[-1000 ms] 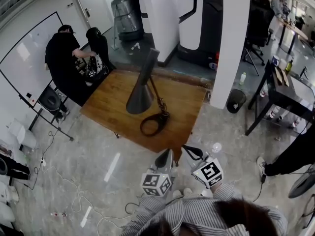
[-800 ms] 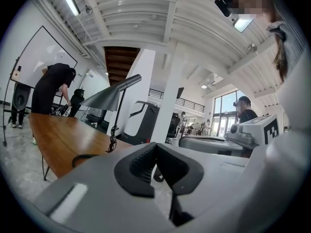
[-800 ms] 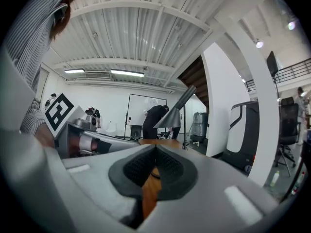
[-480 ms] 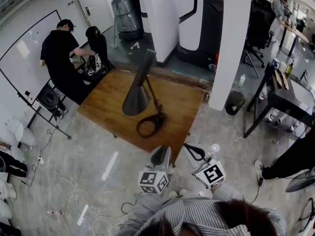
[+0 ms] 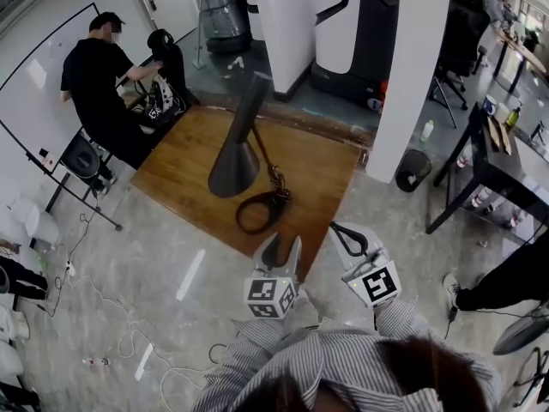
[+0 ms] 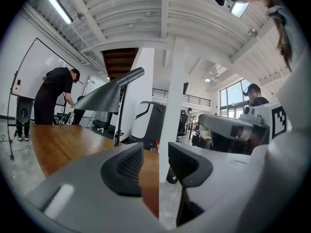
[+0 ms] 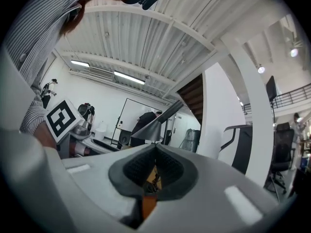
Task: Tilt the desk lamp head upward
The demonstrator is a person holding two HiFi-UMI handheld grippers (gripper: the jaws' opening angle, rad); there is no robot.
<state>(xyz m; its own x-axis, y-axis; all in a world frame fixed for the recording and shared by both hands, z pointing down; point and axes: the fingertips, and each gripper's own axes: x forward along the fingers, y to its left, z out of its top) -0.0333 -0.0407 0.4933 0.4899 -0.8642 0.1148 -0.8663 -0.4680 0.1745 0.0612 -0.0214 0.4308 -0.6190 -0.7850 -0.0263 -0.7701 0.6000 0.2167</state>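
My left tool [image 5: 281, 249] has just been opening, nothing between its jaws; my right tool [image 5: 347, 239] is closed, holding nothing.

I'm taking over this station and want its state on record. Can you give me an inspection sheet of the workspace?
Surface: wooden table, bare wood around the lamp.
Job's things: desk lamp head, a dark cone opening downward; ring base on the table; neither gripper touches them.
Clutter: nothing seen on the table.
Grippers: left gripper, jaws have just been opening, nothing between them; right gripper shut, empty; both near the table's edge, short of the lamp.
Cables: lamp cord bundled at the stem; white cable loose on the floor.
Surroundings: person by a whiteboard; white pillar; black side table.
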